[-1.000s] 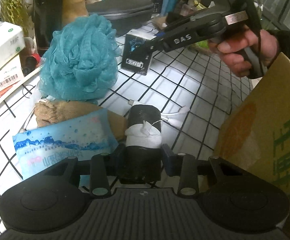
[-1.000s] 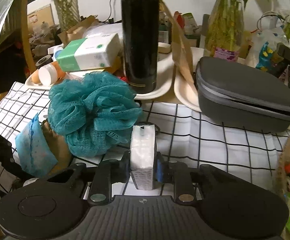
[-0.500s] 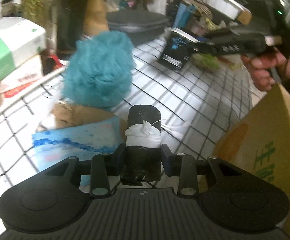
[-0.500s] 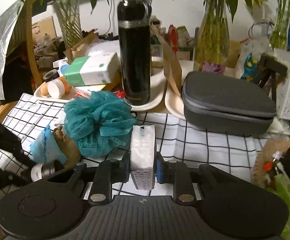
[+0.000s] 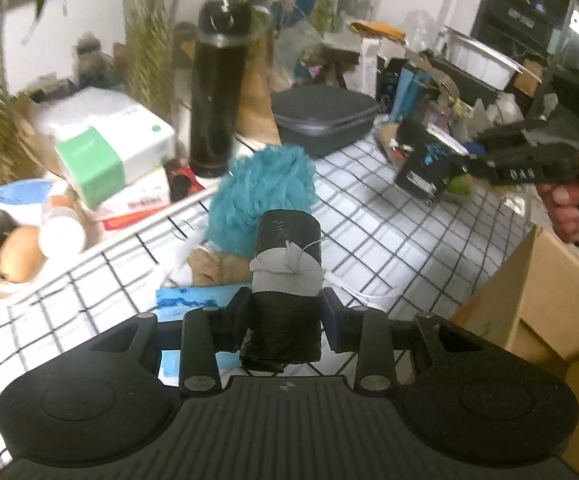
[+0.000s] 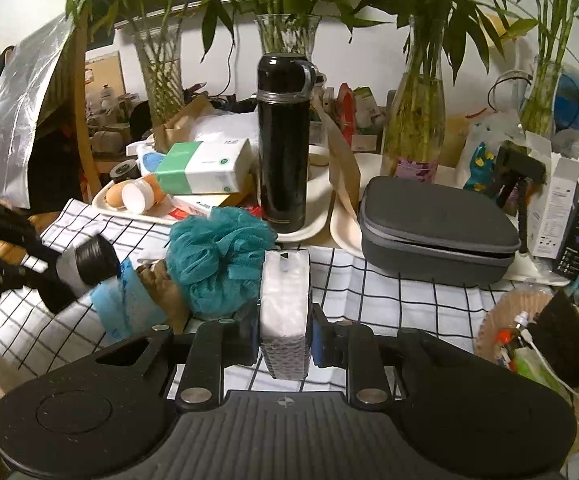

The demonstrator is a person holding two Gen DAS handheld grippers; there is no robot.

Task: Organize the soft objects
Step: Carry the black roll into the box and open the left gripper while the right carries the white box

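Observation:
My left gripper (image 5: 285, 312) is shut on a black roll with a white band (image 5: 287, 276) and holds it above the checked cloth; the roll also shows in the right wrist view (image 6: 89, 262). My right gripper (image 6: 285, 330) is shut on a white tissue pack (image 6: 285, 300), held above the cloth; the pack also shows in the left wrist view (image 5: 423, 168). On the cloth lie a teal bath pouf (image 5: 265, 196) (image 6: 217, 256), a tan cloth bundle (image 5: 217, 268) and a blue packet (image 5: 193, 300) (image 6: 123, 308).
A cardboard box (image 5: 537, 308) stands at the right. A black flask (image 6: 285, 140), a grey zip case (image 6: 437, 232), a green-white tissue box (image 6: 205, 168) and plant vases line the back. A woven basket (image 6: 529, 336) with small items sits at the right.
Both grippers have risen and pulled back from the cloth with their loads. The left one's view now takes in the flask and the back clutter.

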